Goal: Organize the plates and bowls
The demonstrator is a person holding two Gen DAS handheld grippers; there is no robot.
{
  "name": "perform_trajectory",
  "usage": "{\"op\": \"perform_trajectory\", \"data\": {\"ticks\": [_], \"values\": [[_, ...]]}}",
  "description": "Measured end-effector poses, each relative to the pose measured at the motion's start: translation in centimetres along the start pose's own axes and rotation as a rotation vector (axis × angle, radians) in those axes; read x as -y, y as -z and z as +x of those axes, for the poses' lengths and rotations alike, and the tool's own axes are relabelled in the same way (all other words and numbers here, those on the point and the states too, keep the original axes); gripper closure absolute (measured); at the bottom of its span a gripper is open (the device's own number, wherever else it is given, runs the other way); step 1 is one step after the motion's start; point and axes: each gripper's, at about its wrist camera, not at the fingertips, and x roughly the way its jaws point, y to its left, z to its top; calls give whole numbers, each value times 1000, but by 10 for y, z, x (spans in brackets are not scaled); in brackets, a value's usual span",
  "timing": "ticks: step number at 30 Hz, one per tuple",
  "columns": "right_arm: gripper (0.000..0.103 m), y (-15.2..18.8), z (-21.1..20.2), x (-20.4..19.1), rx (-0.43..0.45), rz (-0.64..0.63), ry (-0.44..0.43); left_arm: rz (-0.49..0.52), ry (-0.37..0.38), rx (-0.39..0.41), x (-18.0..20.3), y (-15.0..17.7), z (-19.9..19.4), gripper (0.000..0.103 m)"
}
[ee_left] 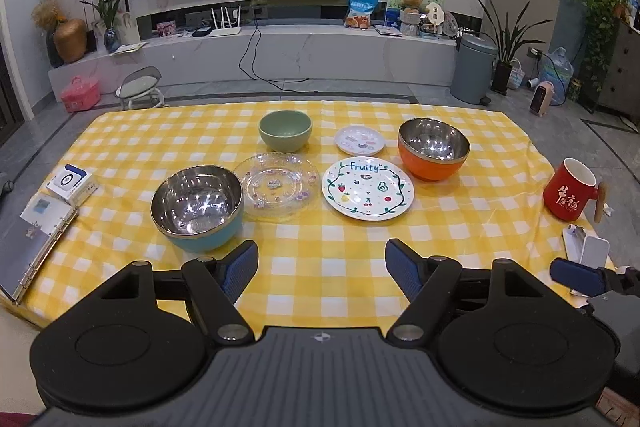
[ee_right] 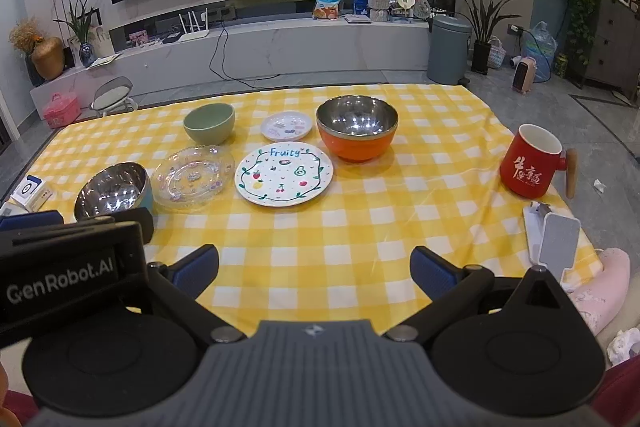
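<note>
Far left on the yellow check cloth [ee_left: 320, 267]: open binder [ee_left: 32, 251] w/ a small white box [ee_left: 72, 183] just beyond it. Next, blue bowl [ee_left: 198, 213], steel inside, upright, near the front-left; its right side is just beside, maybe touching, the glass plate [ee_left: 280, 185], can't tell which. Behind the glass plate, apart from it, sits the green bowl [ee_left: 285, 130]. Center-right: Fruity plate [ee_left: 368, 187] lying flat, close to the glass plate but w/ a gap between. Small plate [ee_left: 360, 140] is behind it, between green bowl and orange bowl [ee_left: 434, 149]. Orange bowl, steel-lined, upright, is just right of the small plate & beyond the Fruity plate's right edge. Well apart at the right edge: red mug [ee_left: 570, 189] w/ wooden handle, then a white stand [ee_left: 588, 251] in front of it. Nothing stacked; all dishes sit separately on the cloth. Left gripper [ee_left: 322, 267] hovers over the cloth's near side, jaws spread wide, nothing between them, blue bowl just beyond its left finger. Right gripper [ee_right: 314, 269] is likewise wide, empty, low over the cloth in front of the Fruity plate; the left gripper's body fills the right-wrist view's lower left.
</note>
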Motion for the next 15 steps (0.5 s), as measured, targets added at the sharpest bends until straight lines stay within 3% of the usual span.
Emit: {"op": "perform_trajectory", "data": {"ticks": [4,15], "values": [[3,1,-2,-3,30,-17,29,23,-25,18,5,1,-3,18],[4,-1,1,-7,9,-23,16,15,-3,6,4,1,-1,18]]}}
